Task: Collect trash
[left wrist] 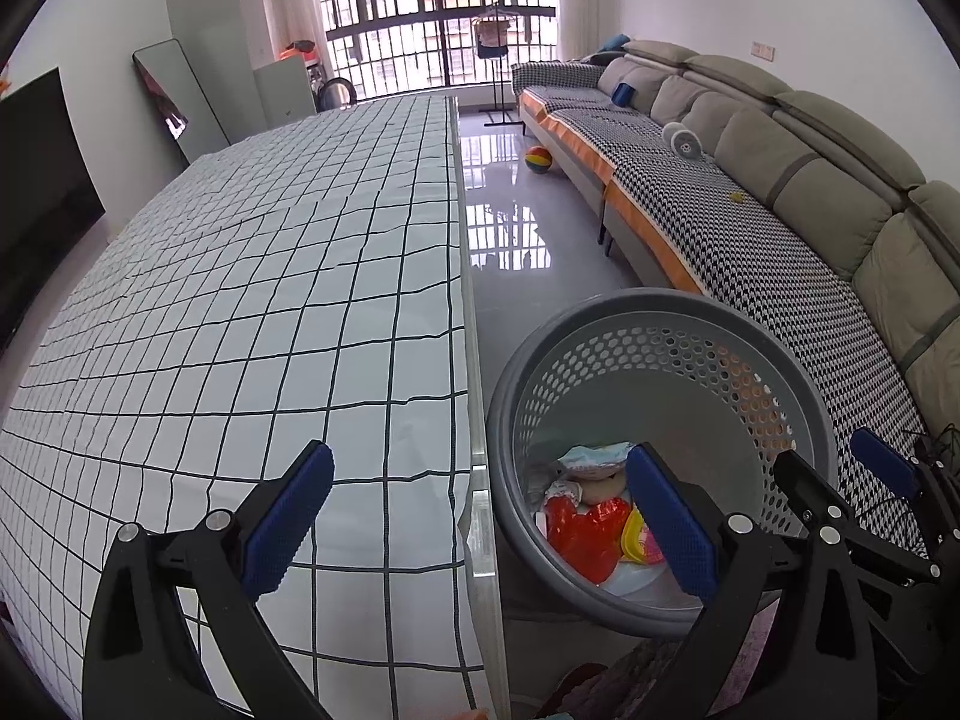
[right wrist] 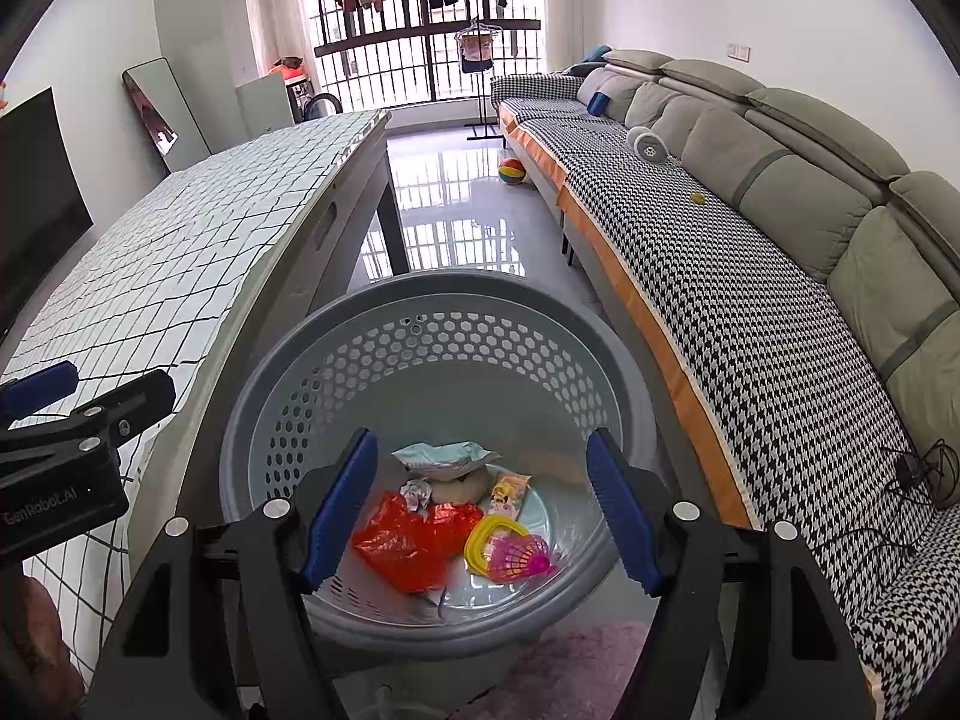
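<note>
Nearest you, your right gripper [right wrist: 483, 498] hangs over the grey basket [right wrist: 336, 324], jaws wide with nothing between them. Your left gripper [left wrist: 480, 516] sits just beside it, straddling the table edge, jaws also wide and empty. Down in the basket lies the collected trash: a red plastic bag [right wrist: 414, 540], a pink and yellow wrapper [right wrist: 510, 549] and a pale packet [right wrist: 447, 456]. Beyond, the checked tablecloth [left wrist: 270, 300] shows no litter. This looks like the moment after a drop; next, you likely need to search for remaining trash. Farthest off stands the long sofa [right wrist: 750, 240].
</note>
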`<act>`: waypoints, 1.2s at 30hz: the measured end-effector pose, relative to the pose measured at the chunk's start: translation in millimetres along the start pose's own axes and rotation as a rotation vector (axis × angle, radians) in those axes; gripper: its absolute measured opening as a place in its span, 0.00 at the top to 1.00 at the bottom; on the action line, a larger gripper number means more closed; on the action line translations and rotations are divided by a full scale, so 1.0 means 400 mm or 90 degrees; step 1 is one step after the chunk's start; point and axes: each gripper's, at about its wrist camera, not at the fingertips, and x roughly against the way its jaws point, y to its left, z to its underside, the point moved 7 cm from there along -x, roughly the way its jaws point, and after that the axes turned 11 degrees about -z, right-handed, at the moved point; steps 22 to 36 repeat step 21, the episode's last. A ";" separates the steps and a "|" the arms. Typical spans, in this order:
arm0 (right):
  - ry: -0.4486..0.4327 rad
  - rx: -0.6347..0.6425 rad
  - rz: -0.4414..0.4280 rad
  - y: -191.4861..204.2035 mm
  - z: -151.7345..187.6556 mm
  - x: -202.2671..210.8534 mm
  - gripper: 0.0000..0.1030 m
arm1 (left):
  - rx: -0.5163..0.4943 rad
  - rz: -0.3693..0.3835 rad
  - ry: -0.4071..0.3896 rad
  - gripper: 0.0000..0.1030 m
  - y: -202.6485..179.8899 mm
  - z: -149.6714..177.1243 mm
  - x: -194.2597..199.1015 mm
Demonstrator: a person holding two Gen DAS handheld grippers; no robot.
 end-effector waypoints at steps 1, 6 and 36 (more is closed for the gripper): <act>0.000 0.000 0.000 0.001 -0.001 0.001 0.33 | 0.000 0.000 0.000 0.07 0.000 0.000 0.001; -0.003 0.002 -0.001 0.004 -0.004 0.003 0.33 | 0.002 0.002 0.001 0.07 0.003 0.000 0.002; -0.003 0.003 -0.003 0.008 -0.006 0.009 0.33 | 0.002 0.003 -0.002 0.07 0.005 -0.001 0.006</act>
